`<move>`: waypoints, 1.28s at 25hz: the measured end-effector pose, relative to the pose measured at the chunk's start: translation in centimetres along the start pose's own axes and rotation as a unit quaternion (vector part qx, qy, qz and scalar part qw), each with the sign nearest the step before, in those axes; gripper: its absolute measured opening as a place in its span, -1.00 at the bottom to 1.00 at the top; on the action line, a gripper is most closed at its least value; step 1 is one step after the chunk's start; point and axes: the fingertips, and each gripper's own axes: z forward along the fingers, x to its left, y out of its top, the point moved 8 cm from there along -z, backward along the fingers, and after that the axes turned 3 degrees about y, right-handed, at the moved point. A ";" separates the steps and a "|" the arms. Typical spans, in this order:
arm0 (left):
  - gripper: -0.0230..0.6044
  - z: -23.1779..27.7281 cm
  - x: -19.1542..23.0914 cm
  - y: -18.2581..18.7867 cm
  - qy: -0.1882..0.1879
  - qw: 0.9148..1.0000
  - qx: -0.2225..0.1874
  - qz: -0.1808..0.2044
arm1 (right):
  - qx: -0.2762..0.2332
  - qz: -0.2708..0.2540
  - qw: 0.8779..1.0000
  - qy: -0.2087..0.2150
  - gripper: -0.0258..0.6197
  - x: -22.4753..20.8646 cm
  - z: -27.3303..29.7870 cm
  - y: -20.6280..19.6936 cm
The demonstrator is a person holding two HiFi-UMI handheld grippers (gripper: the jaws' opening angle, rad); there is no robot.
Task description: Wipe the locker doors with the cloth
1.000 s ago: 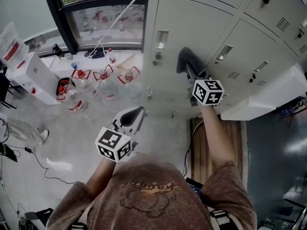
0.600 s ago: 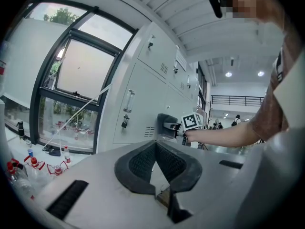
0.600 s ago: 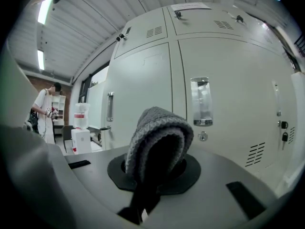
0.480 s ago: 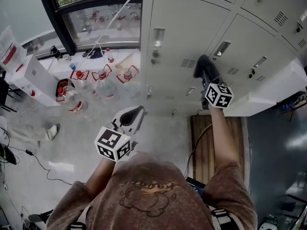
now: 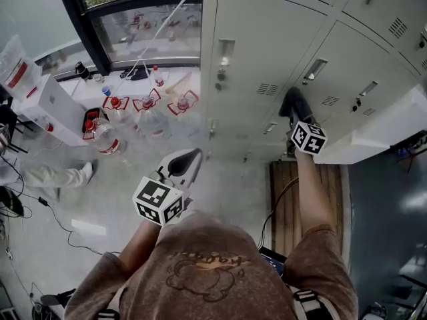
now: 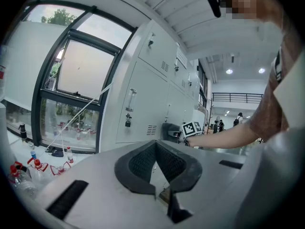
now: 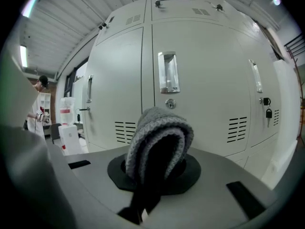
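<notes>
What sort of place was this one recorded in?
Likely a workplace or lab locker area: a bank of grey metal lockers, a large dark-framed window, and plastic bottles standing on the floor.

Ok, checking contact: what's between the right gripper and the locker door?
Only the folded grey cloth, held by the right gripper, seen in the right gripper view.

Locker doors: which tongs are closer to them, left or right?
Right. The right tongs hold the cloth up at the locker doors; the left tongs hang close to the person's body, clear of them.
</notes>
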 end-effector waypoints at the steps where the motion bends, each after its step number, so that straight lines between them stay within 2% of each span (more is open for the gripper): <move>1: -0.93 0.0 0.1 0.0 0.002 1.000 0.000 0.000 | 0.002 0.001 1.000 -0.001 -0.81 -0.1 0.3 -0.2; 10: -0.93 0.3 0.9 0.3 0.013 1.000 0.002 0.000 | 0.014 0.017 1.000 0.002 -0.81 0.1 2.9 -1.6; 21: -0.93 0.8 1.2 0.4 0.021 1.000 0.007 0.002 | 0.016 0.034 0.999 0.026 -0.81 2.5 5.7 -2.2; 32: -0.93 1.8 1.0 0.0 0.025 1.000 0.014 0.000 | 0.014 -0.003 0.993 0.120 -0.81 8.6 7.9 -1.6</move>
